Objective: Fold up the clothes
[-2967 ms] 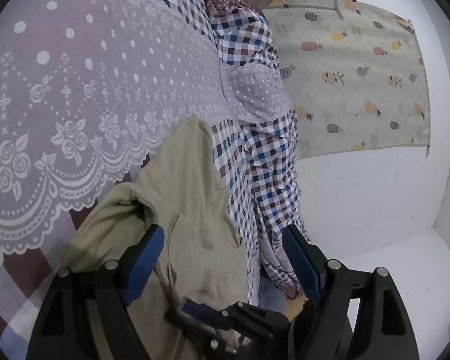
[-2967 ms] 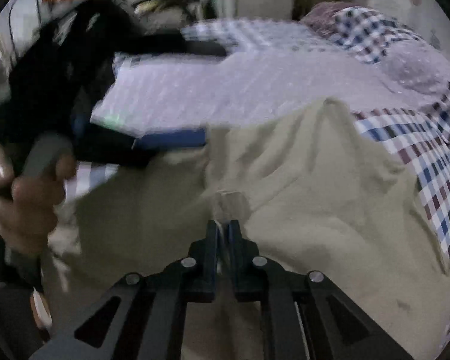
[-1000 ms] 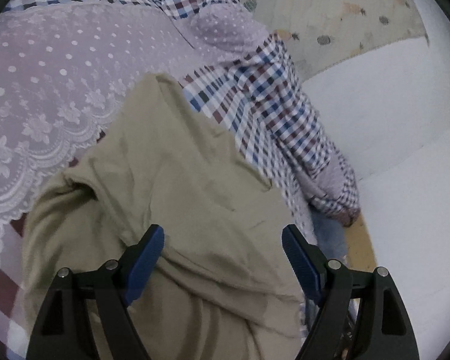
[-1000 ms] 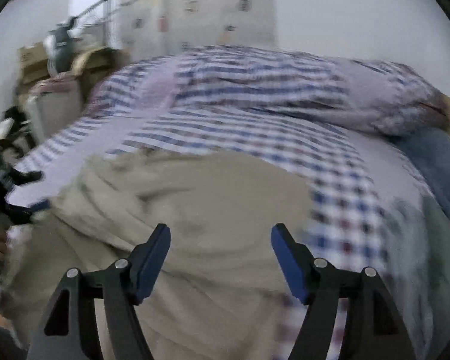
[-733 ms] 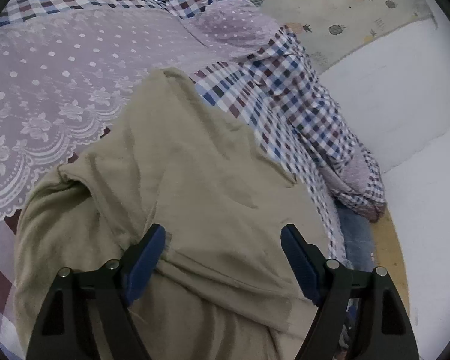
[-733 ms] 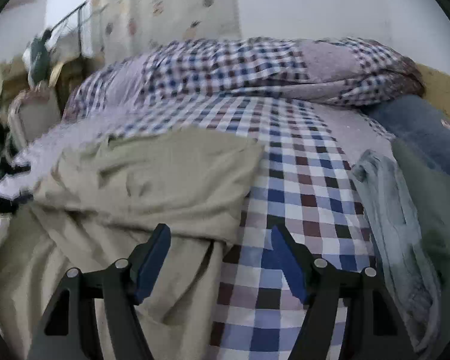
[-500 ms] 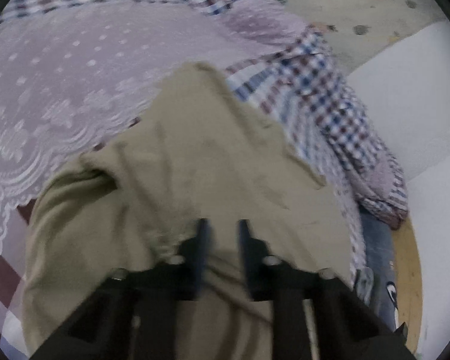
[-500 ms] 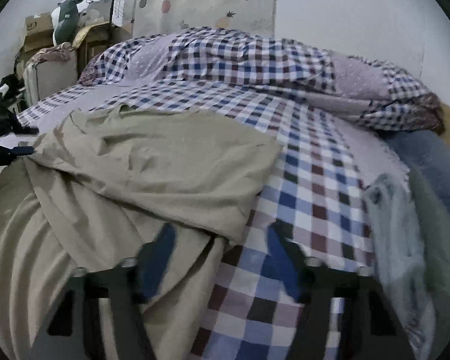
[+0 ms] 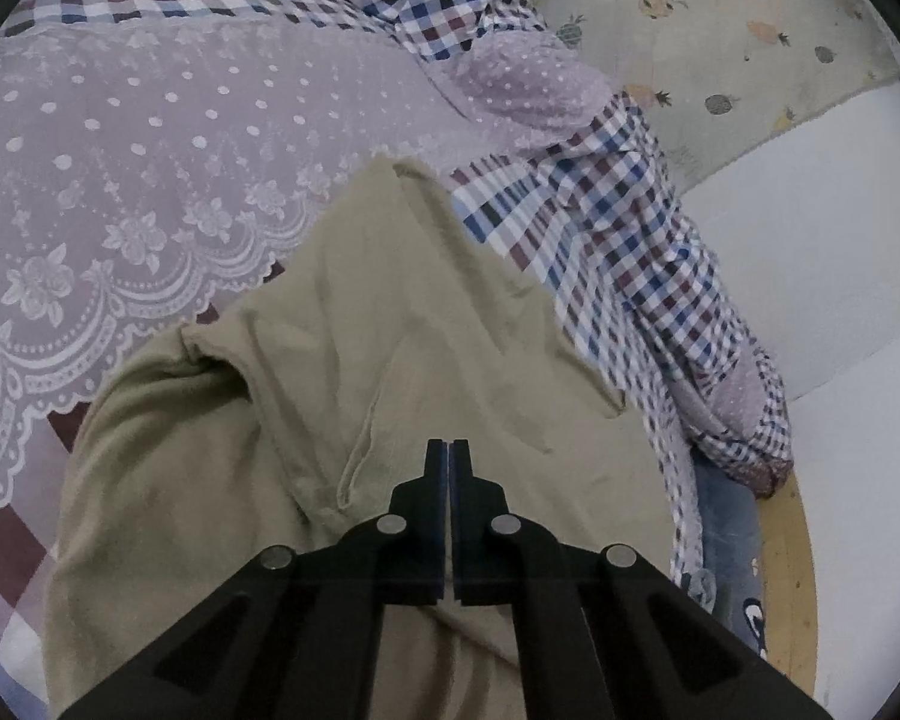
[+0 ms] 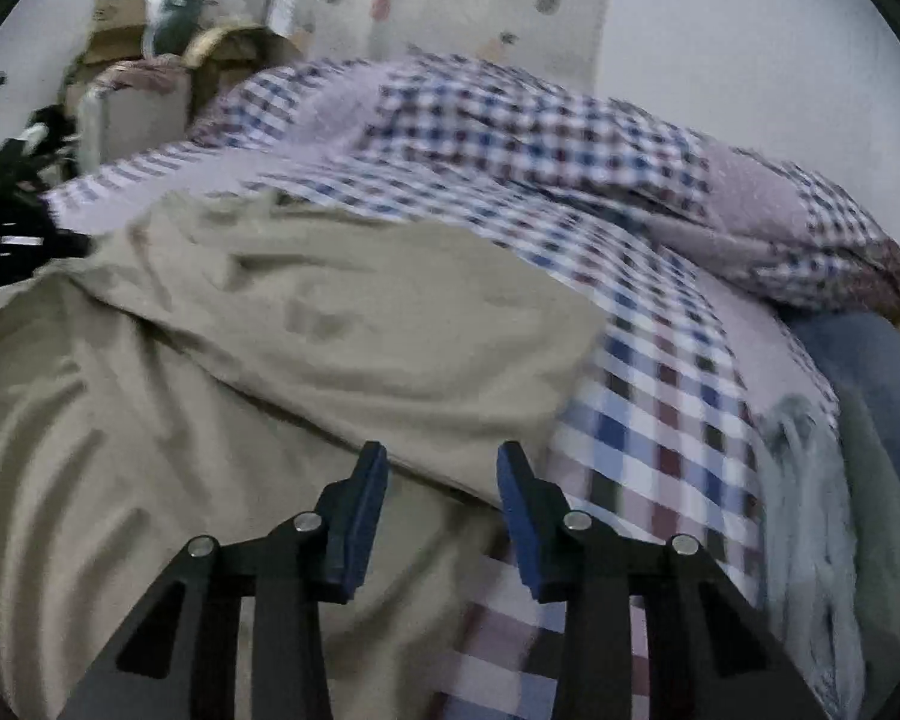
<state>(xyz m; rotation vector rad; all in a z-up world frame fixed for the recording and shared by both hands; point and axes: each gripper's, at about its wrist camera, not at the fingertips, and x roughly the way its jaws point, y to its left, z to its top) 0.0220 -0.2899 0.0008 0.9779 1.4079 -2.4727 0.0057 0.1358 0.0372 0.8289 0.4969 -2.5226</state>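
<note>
Khaki garment (image 9: 354,360), some kind of top with a short sleeve flopped out at one side, is spread across the bed (image 9: 120,138), lying partly on the lilac lace-and-dots cover and partly on the checked sheet (image 10: 660,420). It's rumpled, with one layer doubled over another, so a folded edge runs across the lower part of the right wrist view.

Left gripper (image 9: 449,450) has its jaws pressed tight together right over the khaki fabric, next to a raised crease. They just snapped closed, but I honestly can't tell if any cloth is pinched between them or if they only sit on top of it.

Right gripper (image 10: 441,462) has its jaws partway apart and they've just been narrowing. The folded edge of the garment sits right at the gap between the blue pads (image 10: 369,498), though the pads don't look like they're squeezing it. That view is pretty blurry.

A checked duvet (image 9: 630,228) is bunched along the far edge of the bed by the white wall (image 9: 810,210), with a fruit-print cloth (image 9: 720,30) hanging above it. At the bed's right edge there's a blue-grey piece of clothing (image 10: 810,480) and something dark blue (image 10: 870,372) beside it. No boxes or baskets near the garment; cardboard boxes (image 10: 120,42) sit far back in the corner, contents too blurred to make out.
</note>
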